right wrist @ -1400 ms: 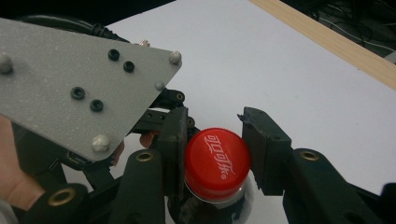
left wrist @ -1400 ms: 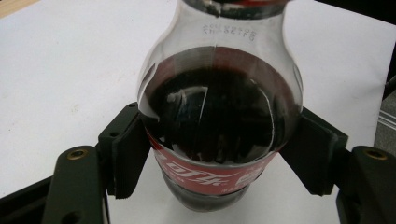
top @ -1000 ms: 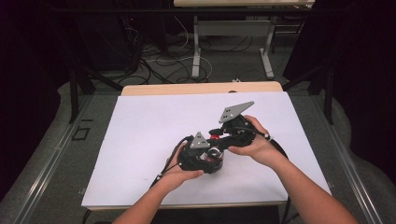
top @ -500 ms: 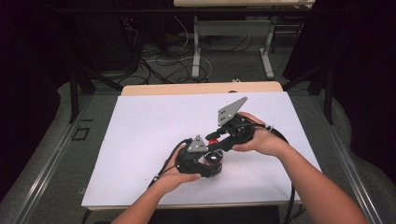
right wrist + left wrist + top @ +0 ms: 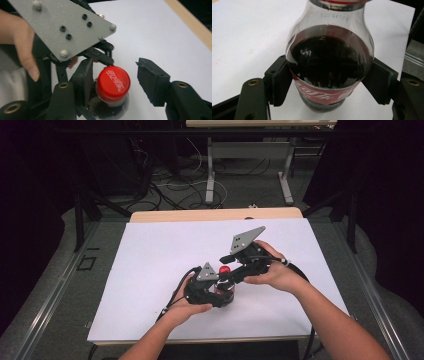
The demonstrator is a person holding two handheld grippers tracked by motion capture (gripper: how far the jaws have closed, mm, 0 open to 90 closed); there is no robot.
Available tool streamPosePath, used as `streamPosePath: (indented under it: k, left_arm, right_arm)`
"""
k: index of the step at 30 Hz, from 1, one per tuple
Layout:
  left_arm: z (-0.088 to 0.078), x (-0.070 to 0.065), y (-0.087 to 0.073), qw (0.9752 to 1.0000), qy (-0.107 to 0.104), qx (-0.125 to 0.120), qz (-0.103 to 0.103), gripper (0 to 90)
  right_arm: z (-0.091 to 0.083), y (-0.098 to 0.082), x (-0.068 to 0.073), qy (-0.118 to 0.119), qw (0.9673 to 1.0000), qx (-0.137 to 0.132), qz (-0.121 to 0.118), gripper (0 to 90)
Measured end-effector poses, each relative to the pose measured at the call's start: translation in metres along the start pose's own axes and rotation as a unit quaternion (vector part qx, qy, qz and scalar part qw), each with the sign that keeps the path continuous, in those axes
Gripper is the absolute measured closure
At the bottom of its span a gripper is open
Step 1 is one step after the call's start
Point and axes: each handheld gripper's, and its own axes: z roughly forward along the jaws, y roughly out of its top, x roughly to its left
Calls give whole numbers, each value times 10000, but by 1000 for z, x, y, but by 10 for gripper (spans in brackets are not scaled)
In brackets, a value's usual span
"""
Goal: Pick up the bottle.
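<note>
Right gripper (image 5: 112, 85): jaws standing apart around the red cap (image 5: 113, 83) of the cola bottle (image 5: 328, 67), and they have just been opening; the cap is sitting between them, one pad close against its side, the other pad well clear. We are treating this as a re-grip during unscrewing (our reading, not something the views settle).

Left gripper (image 5: 329, 82): clamped on the bottle at the top edge of its red label, one pad pressing each side. We are holding the bottle upright on the white sheet (image 5: 150, 270) that covers the table, near the front edge and a little right of centre, as seen in the high view at the bottle's cap (image 5: 224, 269).

Handling notes:
- We are keeping the left clamp firm so the body does not spin with the cap.
- We are centring the cap between the right pads before closing, since it is sitting nearer one pad now.
- We are closing on the ribbed side of the cap, not its top.
- We are watching the left gripper's grey plate (image 5: 60, 30), which is crowding the right jaw, so the turn needs room.
</note>
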Motion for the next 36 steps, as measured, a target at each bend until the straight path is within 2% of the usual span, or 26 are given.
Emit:
streamPosePath:
  k: [1,4,5,6,7,8,9,11,14,16,18,21,22,24,26,27,28,31,34,36]
  left_arm:
    - [-1,0,-1,10000,1,21,-82,299]
    - [-2,2,-1,9999,56,34,-108,299]
    - [-4,3,0,9999,36,71,-92,299]
    - [-4,3,0,9999,36,71,-92,299]
    - [-3,1,-1,9996,81,-36,-252,299]
    - [-3,1,-1,9996,81,-36,-252,299]
    - [-4,1,-1,9996,138,-73,-235,299]
    - [-5,1,-1,9996,155,-26,-225,299]
    - [-4,1,-1,9994,208,-65,-259,298]
    - [-4,0,-1,9995,224,-13,-218,298]
    - [-4,-1,-1,9995,242,23,-208,299]
    - [-3,-2,-1,9995,248,10,-183,299]
    - [-3,-2,-1,9995,254,1,-191,299]
    - [-4,-2,0,9995,274,5,-180,299]
    - [-5,-2,0,9994,295,17,-164,299]
    - [-5,-2,0,9994,295,17,-164,299]
    - [-5,-2,0,9994,298,13,-162,299]
    - [-5,-3,0,9994,304,22,-135,299]
    - [-5,-3,-1,9995,280,63,-114,299]
    - [-5,-3,-1,9996,245,82,-147,299]
  right_arm:
    - [-2,0,5,-234,9996,-8,150,453]
    - [-4,-1,14,-634,9972,-161,360,440]
    - [-6,-1,16,-670,9964,-151,496,438]
    - [-7,-1,18,-833,9943,-209,633,438]
    - [-7,-1,20,-918,9931,-232,694,439]
    - [-6,-2,21,-980,9918,-351,747,442]
    - [-6,-3,22,-942,9911,-359,871,443]
    - [-4,-3,24,-1065,9892,-434,911,449]
    - [0,-4,28,-1225,9850,-509,1107,468]
    - [4,-5,29,-1278,9831,-573,1181,467]
    - [9,-6,29,-1343,9816,-708,1155,473]
    - [12,-7,30,-1307,9814,-656,1245,507]
    - [15,-7,31,-1365,9805,-647,1254,549]
    - [16,-6,32,-1337,9813,-571,1264,566]
    - [18,-6,34,-1466,9791,-600,1277,599]
    - [17,-5,34,-1400,9805,-527,1277,600]
    - [18,-6,33,-1419,9803,-572,1250,601]
    - [16,-6,29,-1210,9846,-519,1151,603]
    - [15,-7,19,-784,9896,-497,1095,605]
    - [13,-7,11,-421,9939,-423,926,606]
